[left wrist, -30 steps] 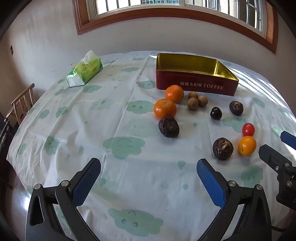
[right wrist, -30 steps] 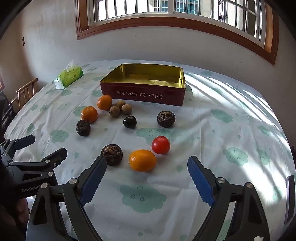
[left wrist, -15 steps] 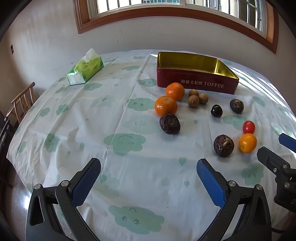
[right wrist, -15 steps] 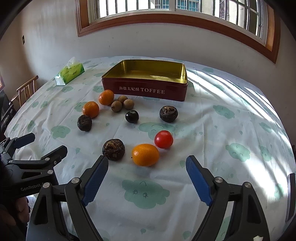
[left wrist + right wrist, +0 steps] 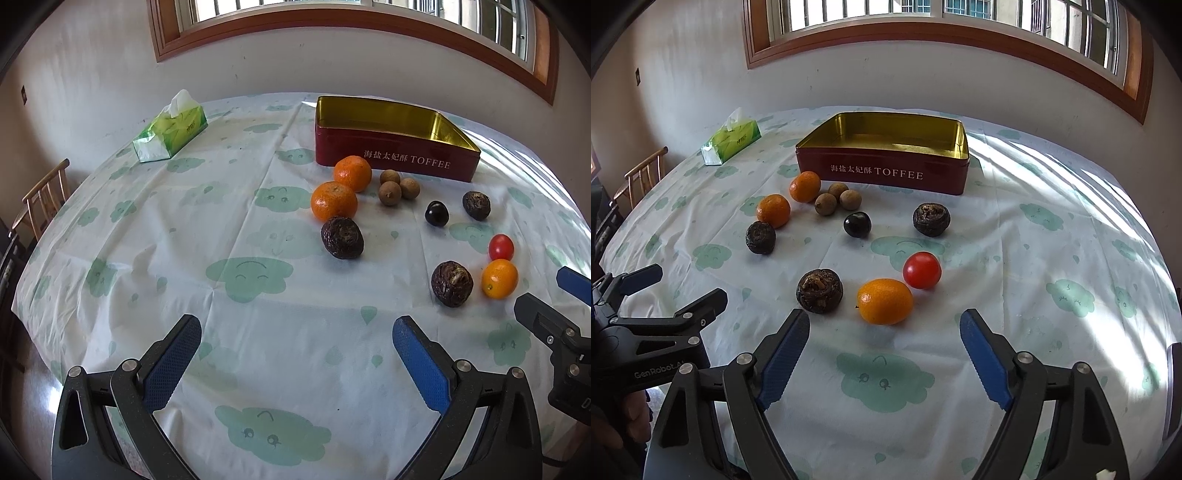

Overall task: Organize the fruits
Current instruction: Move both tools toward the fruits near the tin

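An open red toffee tin [image 5: 886, 173] with a gold inside stands at the back of the table; it also shows in the left wrist view [image 5: 395, 158]. Loose fruit lies in front of it: two mandarins [image 5: 773, 210], three longans [image 5: 826, 203], a dark plum [image 5: 857, 224], three wrinkled dark fruits [image 5: 820, 291], a cherry tomato [image 5: 922, 270] and a small orange [image 5: 885, 301]. My right gripper [image 5: 884, 349] is open, just short of the small orange. My left gripper [image 5: 295, 354] is open and empty over bare cloth, well short of the nearest dark fruit [image 5: 342, 237].
A green tissue box [image 5: 170, 127] sits at the back left. A wooden chair [image 5: 44, 195] stands beyond the table's left edge. The round table carries a white cloth with green cloud prints [image 5: 255, 275]. The wall and a window are behind.
Both grippers have moved forward a little, so the fruit and the tin sit slightly closer and lower in view. Both stay open. No fruit has moved.
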The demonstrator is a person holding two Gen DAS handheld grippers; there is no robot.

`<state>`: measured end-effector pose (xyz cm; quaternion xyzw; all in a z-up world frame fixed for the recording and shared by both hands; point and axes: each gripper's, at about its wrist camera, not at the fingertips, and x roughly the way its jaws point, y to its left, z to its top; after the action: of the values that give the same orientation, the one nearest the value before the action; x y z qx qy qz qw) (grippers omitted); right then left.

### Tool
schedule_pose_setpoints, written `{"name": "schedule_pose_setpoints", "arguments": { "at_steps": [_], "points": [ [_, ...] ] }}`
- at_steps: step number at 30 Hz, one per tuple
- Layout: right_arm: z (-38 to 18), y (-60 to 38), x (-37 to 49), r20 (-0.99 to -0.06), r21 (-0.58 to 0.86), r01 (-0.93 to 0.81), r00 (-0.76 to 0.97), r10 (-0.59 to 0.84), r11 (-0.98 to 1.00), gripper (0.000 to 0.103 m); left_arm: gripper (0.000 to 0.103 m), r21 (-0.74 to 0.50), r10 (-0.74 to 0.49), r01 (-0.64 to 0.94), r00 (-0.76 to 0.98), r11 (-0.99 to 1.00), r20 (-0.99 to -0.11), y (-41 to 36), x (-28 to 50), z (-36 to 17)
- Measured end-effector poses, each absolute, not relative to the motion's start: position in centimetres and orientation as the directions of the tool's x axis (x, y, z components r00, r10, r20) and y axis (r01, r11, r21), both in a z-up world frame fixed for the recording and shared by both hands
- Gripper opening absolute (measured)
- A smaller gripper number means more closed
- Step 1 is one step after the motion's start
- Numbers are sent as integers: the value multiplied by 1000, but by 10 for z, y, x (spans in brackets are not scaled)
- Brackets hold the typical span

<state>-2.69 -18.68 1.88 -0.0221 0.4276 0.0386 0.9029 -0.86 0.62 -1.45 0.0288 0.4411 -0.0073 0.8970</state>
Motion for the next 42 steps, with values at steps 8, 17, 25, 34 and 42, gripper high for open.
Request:
{"name": "schedule_pose_setpoints", "arguments": {
  "at_steps": [8,17,25,34,42],
  "points": [
    [16,-187,-27,-778,-1,-91,626,56,996,79,102,46,13,39,608,998,-794,6,-9,-17],
    [15,-185,-31,-779,3,-94,624,61,996,75,102,53,18,39,612,998,-790,5,-11,-17],
    [15,-184,-33,-780,9,-96,622,67,995,75,102,52,17,39,613,998,-790,4,-11,-17],
    [14,-182,-38,-780,15,-97,621,72,995,74,102,53,19,38,612,998,-790,4,-12,-17],
    [13,-180,-44,-778,24,-101,623,82,995,74,102,47,18,30,619,998,-786,7,-19,-17]
  ]
}}
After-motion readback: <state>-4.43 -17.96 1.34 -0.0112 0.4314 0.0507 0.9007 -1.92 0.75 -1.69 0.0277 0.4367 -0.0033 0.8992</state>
